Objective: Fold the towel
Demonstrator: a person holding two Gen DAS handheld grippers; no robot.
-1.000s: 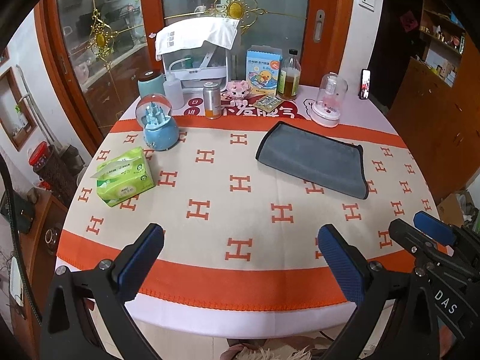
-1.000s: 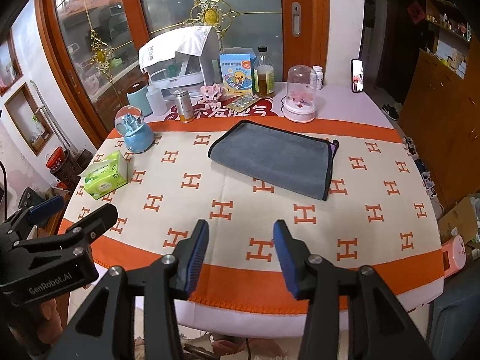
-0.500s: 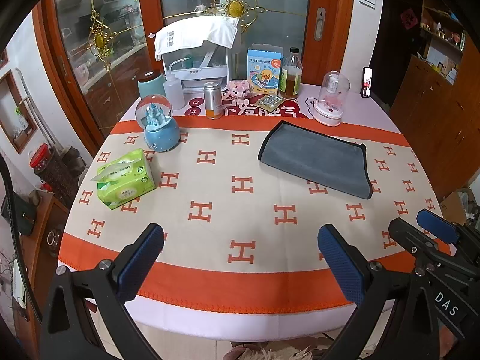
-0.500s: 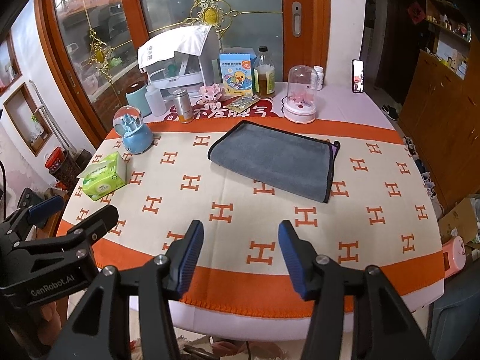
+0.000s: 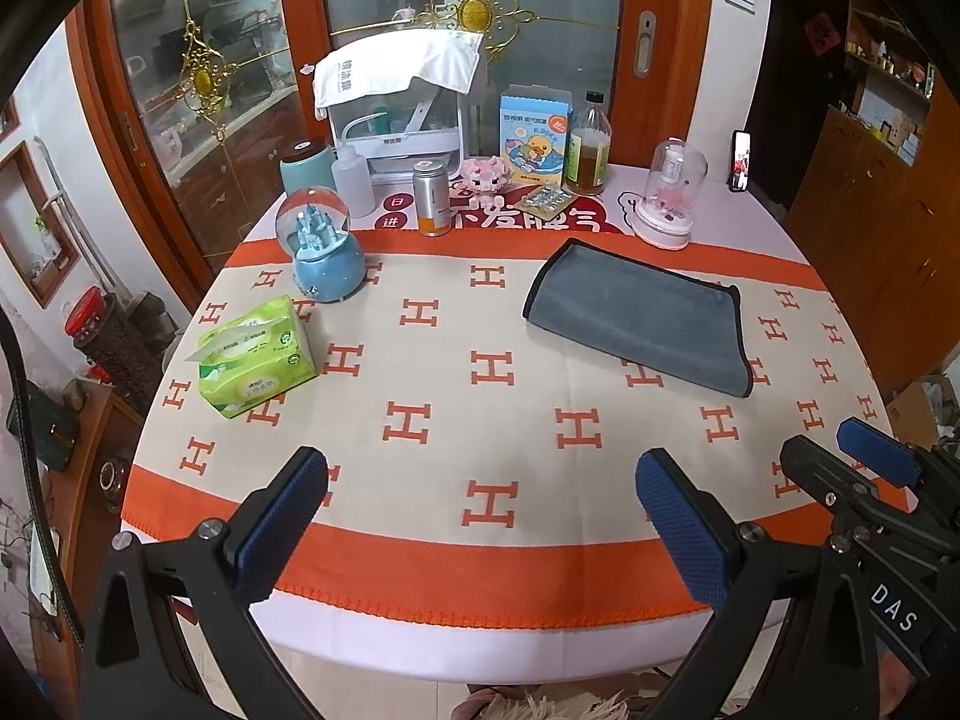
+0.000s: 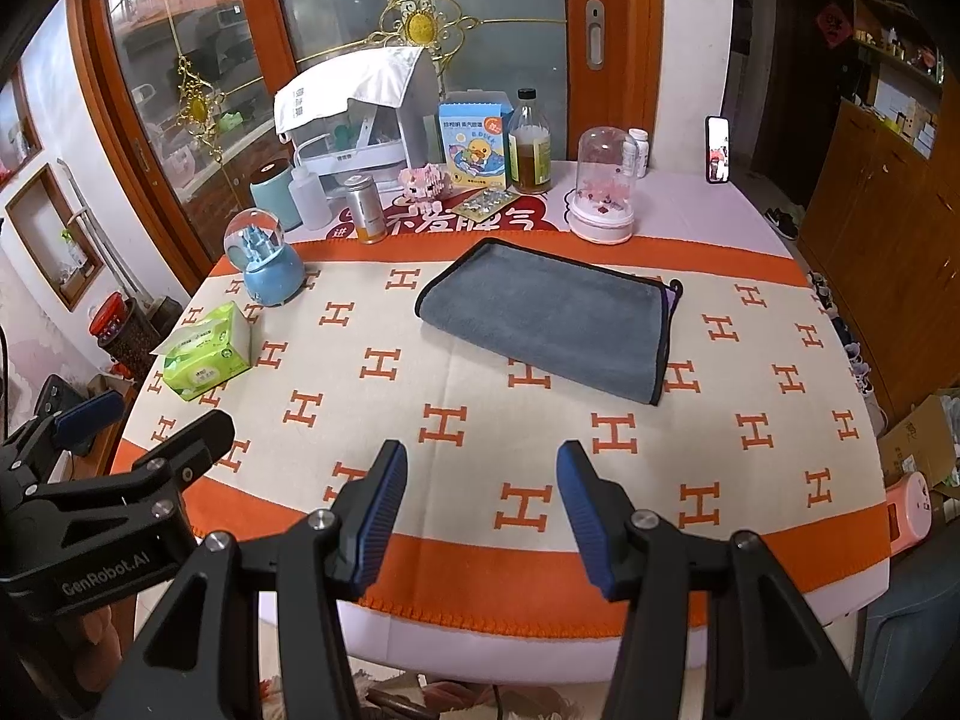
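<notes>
Right wrist view is showing the right hand-held gripper (image 6: 480,504) opening wider than a moment ago over the bench's (image 6: 840,546) near edge, suggesting it is readying a grasp. Beside it, the left hand-held gripper (image 5: 480,510) is gaping wide and empty. Well beyond both, the grey towel (image 6: 549,318) is lying flat toward the far edge, apparently already doubled, black-trimmed.

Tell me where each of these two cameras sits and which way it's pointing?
Left wrist view: rides on the left gripper, looking forward across the round orange-and-cream table; its open blue-padded fingers and the right gripper's tip show.
Right wrist view: rides on the right gripper, facing the same way; its open fingers and the left gripper show.
Both share the folded grey towel and green tissue pack.
</notes>
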